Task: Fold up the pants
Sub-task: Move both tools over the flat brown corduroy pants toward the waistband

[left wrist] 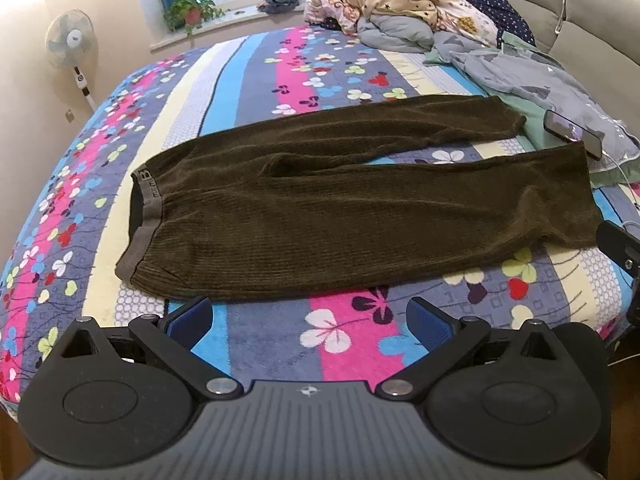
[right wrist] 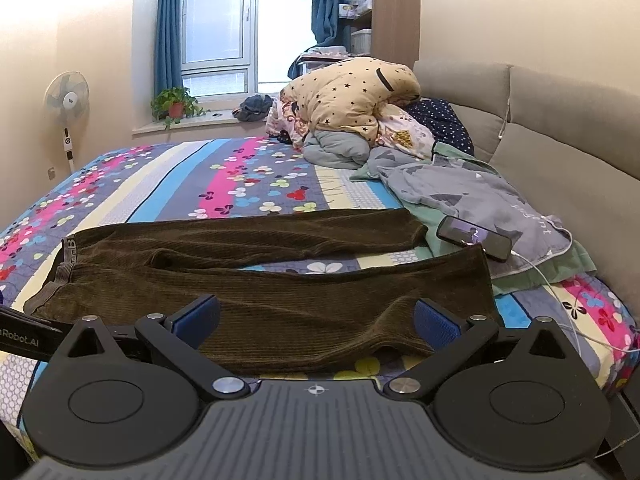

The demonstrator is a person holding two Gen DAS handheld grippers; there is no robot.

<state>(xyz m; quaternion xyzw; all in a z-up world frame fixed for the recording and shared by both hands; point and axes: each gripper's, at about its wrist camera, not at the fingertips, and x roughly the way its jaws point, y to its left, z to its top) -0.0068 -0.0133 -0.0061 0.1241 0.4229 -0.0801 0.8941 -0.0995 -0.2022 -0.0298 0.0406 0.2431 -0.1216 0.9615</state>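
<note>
2 grippers, left (left wrist: 308, 320) and right (right wrist: 316, 320), jaws wide, level before flat pants (left wrist: 360, 200).

Both the left gripper (left wrist: 308, 316) and the right gripper (right wrist: 316, 318) sit low in frame, jaws spread wide, holding nothing.

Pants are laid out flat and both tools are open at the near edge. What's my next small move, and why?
Probably ease the right tool forward and down onto the near leg's edge of the pants, ready to pinch. Its jaws are open with corduroy already between them, the legs lie flat and spread, and nothing is gripped. The left tool is open over the bedsheet, short of the waistband.
</note>
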